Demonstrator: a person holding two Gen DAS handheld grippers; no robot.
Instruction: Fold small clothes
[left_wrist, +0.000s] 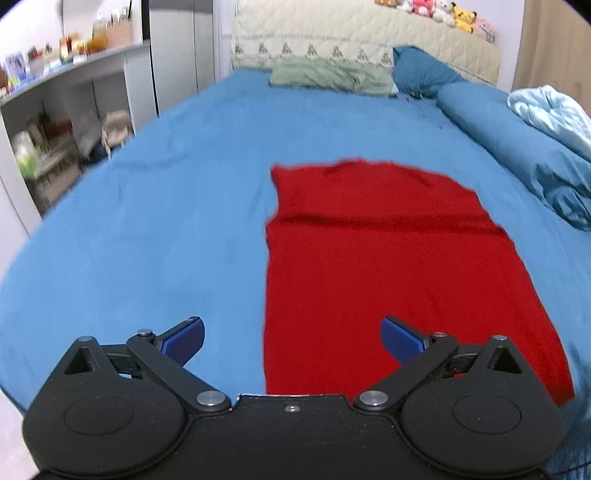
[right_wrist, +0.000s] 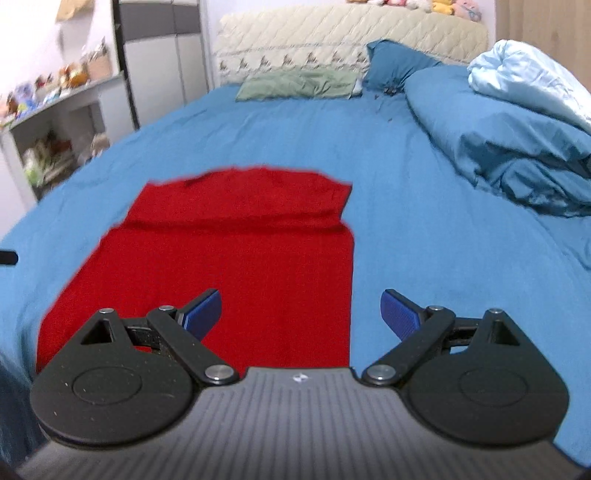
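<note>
A red garment (left_wrist: 384, 258) lies flat on the blue bed sheet (left_wrist: 166, 221), with a fold line across its far part. My left gripper (left_wrist: 291, 338) is open and empty, hovering over the garment's near left edge. In the right wrist view the same red garment (right_wrist: 240, 258) lies ahead and to the left on the sheet (right_wrist: 424, 240). My right gripper (right_wrist: 301, 312) is open and empty, above the garment's near right edge. A sliver of dark object (right_wrist: 8, 257) shows at the left edge of that view.
A bunched blue duvet (right_wrist: 517, 147) lies along the right side of the bed. A green pillow (left_wrist: 328, 77) and a blue pillow (left_wrist: 424, 70) sit at the quilted headboard (left_wrist: 351, 40). Shelves with clutter (left_wrist: 55, 110) stand left of the bed.
</note>
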